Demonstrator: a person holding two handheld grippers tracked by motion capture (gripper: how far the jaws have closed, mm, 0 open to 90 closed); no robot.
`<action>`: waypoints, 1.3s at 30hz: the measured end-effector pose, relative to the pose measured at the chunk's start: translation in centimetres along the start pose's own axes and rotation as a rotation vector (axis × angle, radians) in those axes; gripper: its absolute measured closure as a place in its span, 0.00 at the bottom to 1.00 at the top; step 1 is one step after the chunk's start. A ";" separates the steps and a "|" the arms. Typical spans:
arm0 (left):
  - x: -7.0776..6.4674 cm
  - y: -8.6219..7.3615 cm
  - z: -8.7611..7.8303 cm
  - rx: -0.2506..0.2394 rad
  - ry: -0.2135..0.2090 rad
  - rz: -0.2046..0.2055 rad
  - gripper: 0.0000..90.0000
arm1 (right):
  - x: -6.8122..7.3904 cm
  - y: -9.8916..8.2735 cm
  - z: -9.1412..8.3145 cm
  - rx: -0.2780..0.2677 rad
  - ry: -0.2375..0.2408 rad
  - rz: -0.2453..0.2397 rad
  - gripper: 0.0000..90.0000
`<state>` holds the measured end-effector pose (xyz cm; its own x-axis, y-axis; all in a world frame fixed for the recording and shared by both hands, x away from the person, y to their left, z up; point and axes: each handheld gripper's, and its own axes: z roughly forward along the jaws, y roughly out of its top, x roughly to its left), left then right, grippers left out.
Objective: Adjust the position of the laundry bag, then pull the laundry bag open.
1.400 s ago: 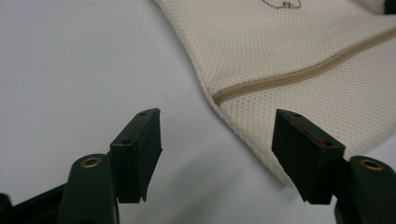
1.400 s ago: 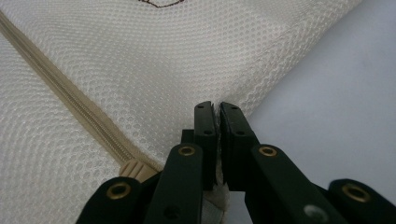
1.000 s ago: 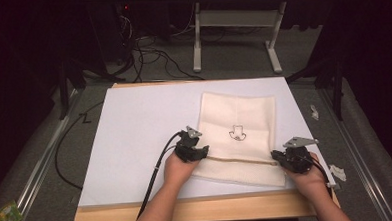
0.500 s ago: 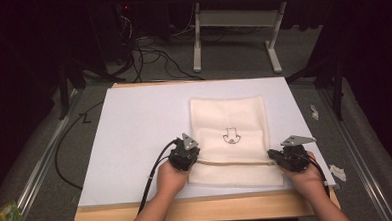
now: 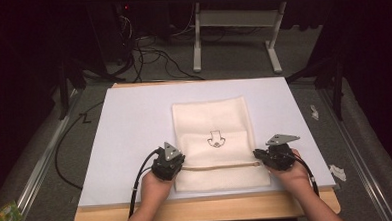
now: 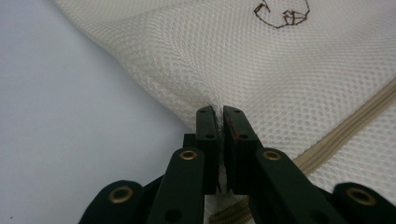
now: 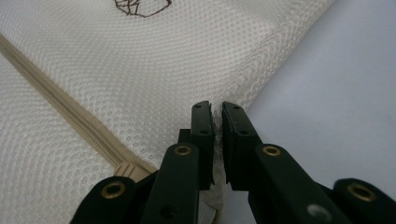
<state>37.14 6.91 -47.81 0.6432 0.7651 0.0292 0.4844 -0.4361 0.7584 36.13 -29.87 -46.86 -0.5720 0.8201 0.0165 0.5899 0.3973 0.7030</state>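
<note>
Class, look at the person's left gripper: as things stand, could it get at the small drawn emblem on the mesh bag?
Probably yes. The emblem lies uncovered just beyond the left gripper, but that gripper is pinching the mesh bag edge and must release first.

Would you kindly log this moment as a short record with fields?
surface: white board on a wooden table
item: cream mesh bag, lying flat, small emblem printed on it
zipper: tan, runs across between the two tools
left tool: shut on the mesh at the bag's left edge
right tool: shut on the mesh at the bag's right edge
</note>
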 end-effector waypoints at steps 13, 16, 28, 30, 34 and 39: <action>0.8 -0.4 -1.5 -0.088 0.018 -0.021 0.58 | -0.4 -0.5 -2.4 -0.093 -0.033 0.101 0.60; 1.0 -0.3 -1.8 -0.108 0.004 -0.033 0.54 | -0.2 -1.2 -2.8 -0.085 -0.035 0.101 0.61; 0.3 1.1 -1.9 -0.174 -0.047 -0.010 0.50 | 0.0 -2.2 -3.2 -0.026 -0.014 0.148 0.72; 0.2 1.1 -1.9 -0.169 -0.067 -0.023 0.50 | -0.2 -2.3 -3.2 -0.005 0.019 0.187 0.71; 0.3 0.9 -2.3 -0.185 -0.069 -0.017 0.51 | 0.0 -2.5 -2.5 0.031 0.028 0.183 0.70; 0.4 1.0 -2.7 -0.204 -0.067 -0.020 0.53 | 0.4 -2.6 -2.3 0.034 0.004 0.157 0.70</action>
<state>36.25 8.09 -45.30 0.6762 0.7362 -0.0257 0.3716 -0.3108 0.8748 33.05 -31.48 -47.00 -0.4736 0.8715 0.1272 0.6908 0.2779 0.6675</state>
